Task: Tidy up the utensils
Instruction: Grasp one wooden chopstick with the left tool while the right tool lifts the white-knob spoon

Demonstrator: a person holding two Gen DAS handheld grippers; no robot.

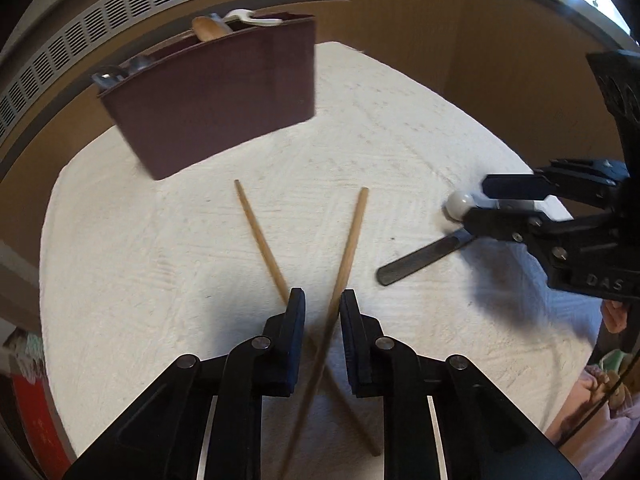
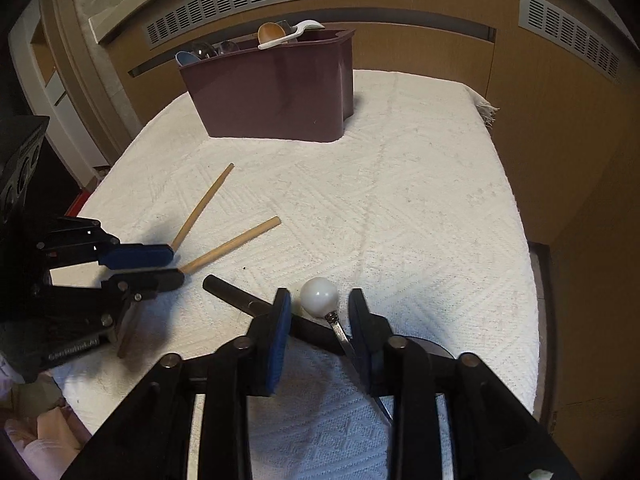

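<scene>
Two wooden chopsticks lie crossed on the white cloth. One chopstick point(image 1: 352, 236) runs between the pads of my left gripper point(image 1: 322, 300), with a gap on each side. The other chopstick point(image 1: 260, 236) passes under its left finger. My right gripper point(image 2: 320, 300) stands open around a white ball-topped utensil point(image 2: 319, 295). That utensil's thin metal shaft point(image 2: 340, 330) leans against the right finger. A black-handled utensil point(image 2: 236, 294) lies across beneath those jaws. The maroon utensil caddy point(image 2: 276, 92) stands at the back of the table.
The caddy holds a wooden spoon point(image 2: 271, 33), a white spoon point(image 2: 294, 34) and several metal ones. The cloth-covered table point(image 2: 420, 200) ends close on the right, by a wooden wall with vents. A person's hand point(image 2: 40, 436) shows at the lower left.
</scene>
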